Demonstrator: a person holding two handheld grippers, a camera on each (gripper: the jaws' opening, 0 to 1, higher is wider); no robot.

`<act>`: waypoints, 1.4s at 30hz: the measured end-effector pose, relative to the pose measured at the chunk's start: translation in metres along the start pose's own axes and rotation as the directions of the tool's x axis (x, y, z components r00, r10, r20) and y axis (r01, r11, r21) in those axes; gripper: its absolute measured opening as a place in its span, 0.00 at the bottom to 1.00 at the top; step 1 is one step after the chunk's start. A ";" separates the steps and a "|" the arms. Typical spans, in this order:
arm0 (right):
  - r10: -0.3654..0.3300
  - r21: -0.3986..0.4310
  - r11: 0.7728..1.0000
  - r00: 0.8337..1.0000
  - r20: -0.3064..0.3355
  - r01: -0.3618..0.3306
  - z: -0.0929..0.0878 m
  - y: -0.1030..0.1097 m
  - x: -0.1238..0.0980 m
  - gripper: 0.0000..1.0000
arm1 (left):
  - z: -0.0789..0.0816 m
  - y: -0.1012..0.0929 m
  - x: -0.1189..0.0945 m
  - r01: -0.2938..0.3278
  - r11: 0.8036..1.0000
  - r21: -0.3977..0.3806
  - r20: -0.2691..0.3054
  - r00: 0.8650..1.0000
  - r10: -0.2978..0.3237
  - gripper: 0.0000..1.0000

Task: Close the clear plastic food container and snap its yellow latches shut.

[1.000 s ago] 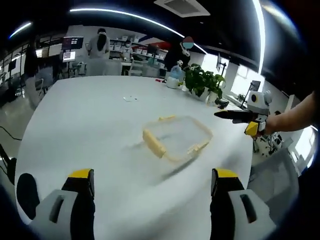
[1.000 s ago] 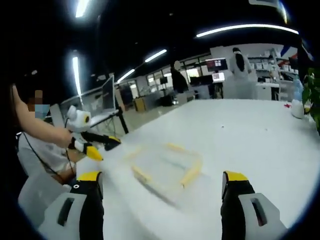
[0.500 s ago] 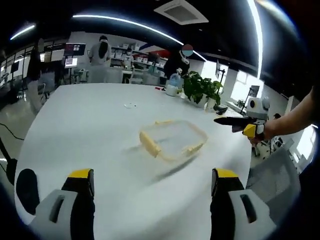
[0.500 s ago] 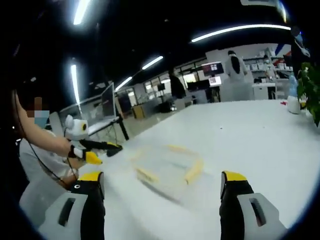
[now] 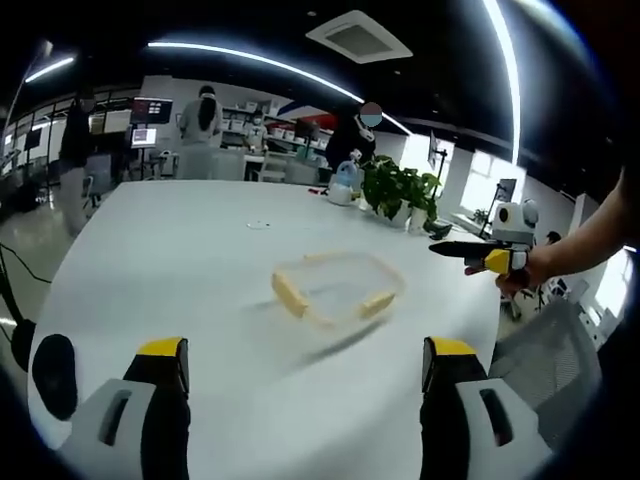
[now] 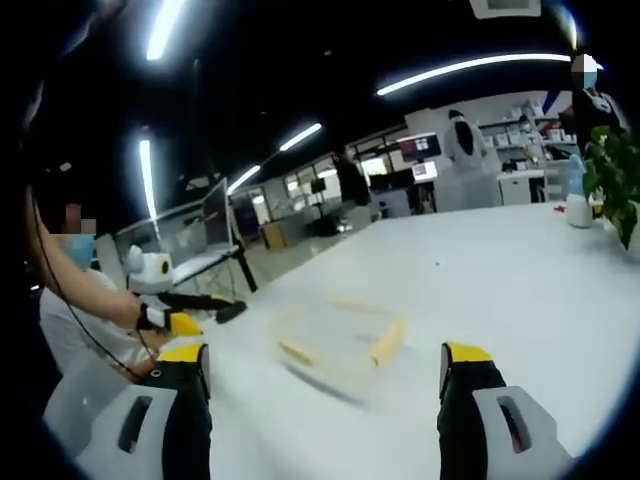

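The clear plastic food container lies flat mid-desk, long axis toward the potted plant, yellow latches on its sides. Left gripper and right gripper hover apart from it, jaws spread, empty.

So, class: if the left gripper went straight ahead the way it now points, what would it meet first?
Most likely the clear container with yellow latches, lying on the white table ahead of the open left gripper. Depth is hard to judge; it might skim over it.
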State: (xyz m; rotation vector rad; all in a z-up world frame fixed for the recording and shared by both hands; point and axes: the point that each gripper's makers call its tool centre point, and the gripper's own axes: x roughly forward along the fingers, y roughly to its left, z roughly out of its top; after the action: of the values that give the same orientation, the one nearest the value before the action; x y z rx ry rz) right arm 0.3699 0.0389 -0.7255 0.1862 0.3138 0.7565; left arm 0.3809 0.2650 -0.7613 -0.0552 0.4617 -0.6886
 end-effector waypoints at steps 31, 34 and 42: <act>-0.056 0.014 0.998 0.998 0.011 0.056 -0.016 0.013 -0.038 0.89 | -0.026 -0.025 -0.024 -0.058 0.997 -0.040 0.013 0.998 0.059 0.95; -0.060 0.014 0.998 0.998 0.013 0.059 -0.017 0.012 -0.041 0.88 | -0.028 -0.022 -0.028 -0.068 0.996 -0.052 0.013 0.998 0.069 0.94; -0.076 0.029 0.997 0.997 0.032 0.075 -0.015 0.012 -0.048 0.87 | -0.028 -0.017 -0.036 -0.095 0.995 -0.037 0.025 0.995 0.096 0.96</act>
State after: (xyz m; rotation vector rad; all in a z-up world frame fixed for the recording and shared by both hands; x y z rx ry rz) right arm 0.3240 0.0150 -0.7265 0.2115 0.2979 0.6738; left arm 0.3352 0.2772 -0.7688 -0.0750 0.4480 -0.5850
